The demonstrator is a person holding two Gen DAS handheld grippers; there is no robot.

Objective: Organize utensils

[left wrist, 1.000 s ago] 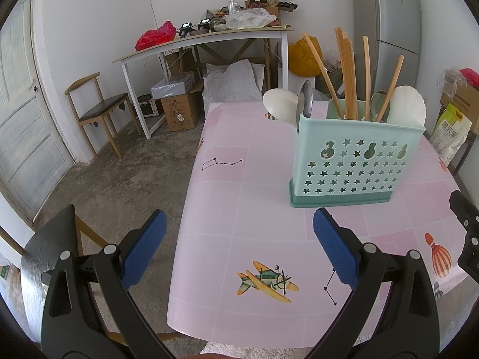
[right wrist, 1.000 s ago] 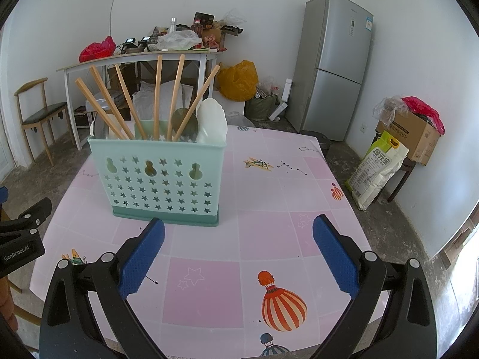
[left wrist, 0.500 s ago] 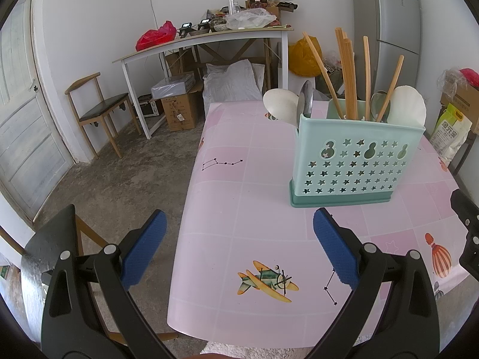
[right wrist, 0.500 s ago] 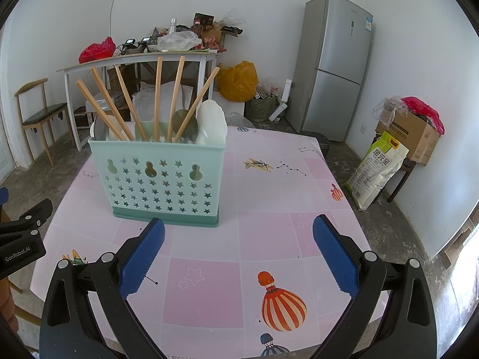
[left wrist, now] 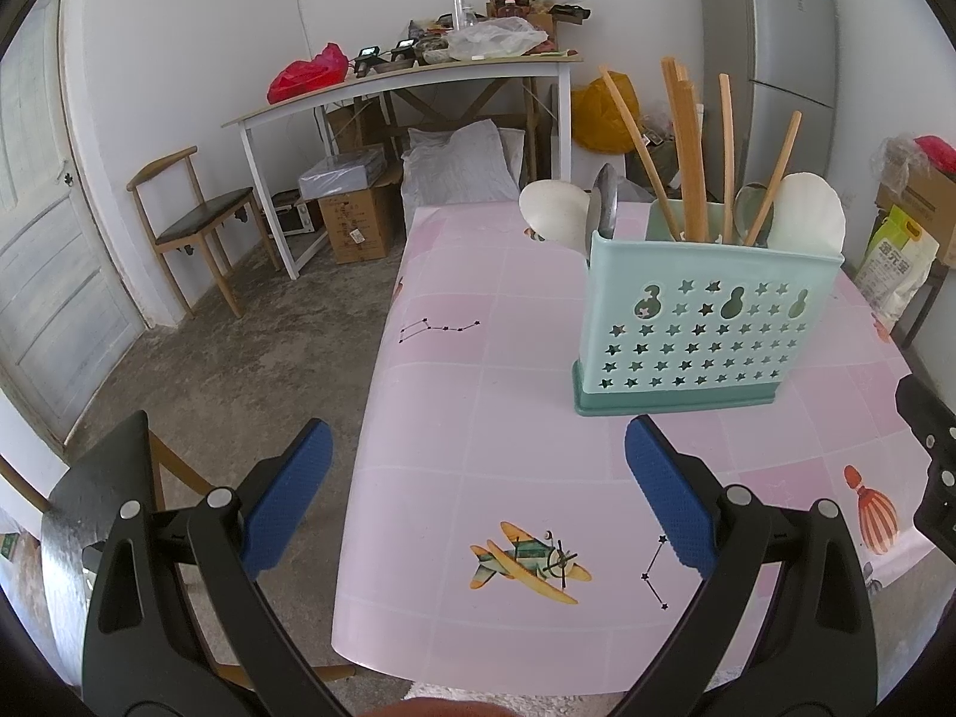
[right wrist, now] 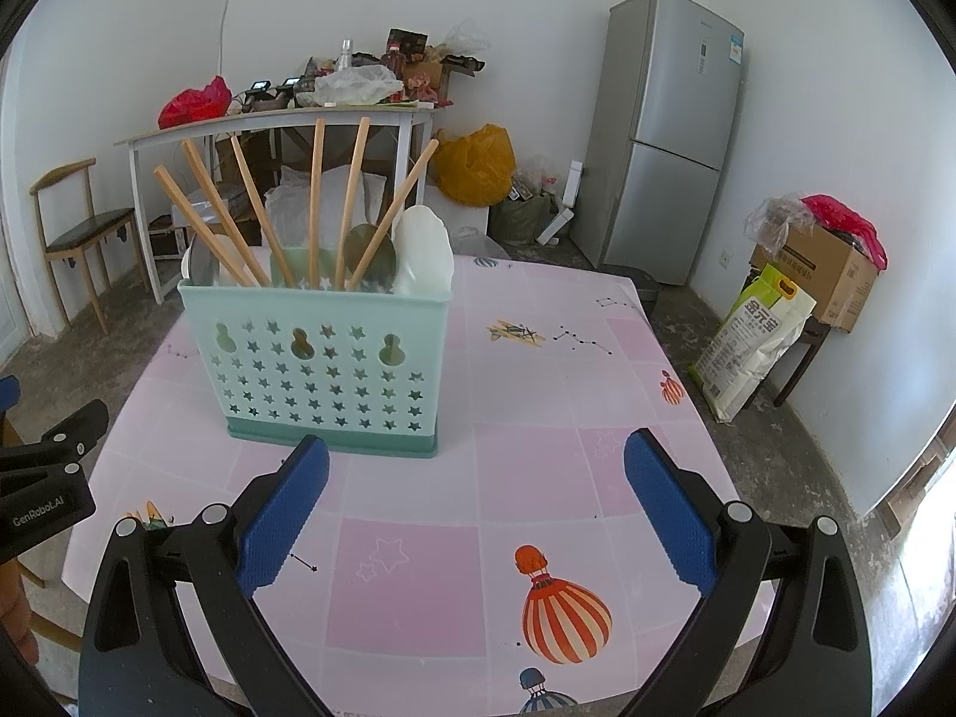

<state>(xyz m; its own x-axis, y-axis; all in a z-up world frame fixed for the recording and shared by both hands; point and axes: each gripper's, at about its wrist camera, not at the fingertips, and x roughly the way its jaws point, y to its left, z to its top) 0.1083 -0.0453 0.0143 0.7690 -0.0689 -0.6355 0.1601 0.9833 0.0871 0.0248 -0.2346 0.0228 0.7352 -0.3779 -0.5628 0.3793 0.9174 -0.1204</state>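
A mint-green utensil holder [left wrist: 705, 322] with star cut-outs stands upright on the pink table [left wrist: 478, 418]; it also shows in the right wrist view [right wrist: 322, 364]. It holds several wooden chopsticks [right wrist: 316, 197], white spoons [left wrist: 552, 215] and a metal spoon [left wrist: 603, 203]. My left gripper [left wrist: 478, 502] is open and empty, over the table's near left edge, short of the holder. My right gripper [right wrist: 478, 514] is open and empty, just in front of the holder.
A wooden chair [left wrist: 191, 221] and a cluttered white desk [left wrist: 394, 77] stand beyond the table. A grey fridge [right wrist: 669, 131] is at the back right. A box [right wrist: 818, 269] and a rice bag [right wrist: 753, 340] sit to the right.
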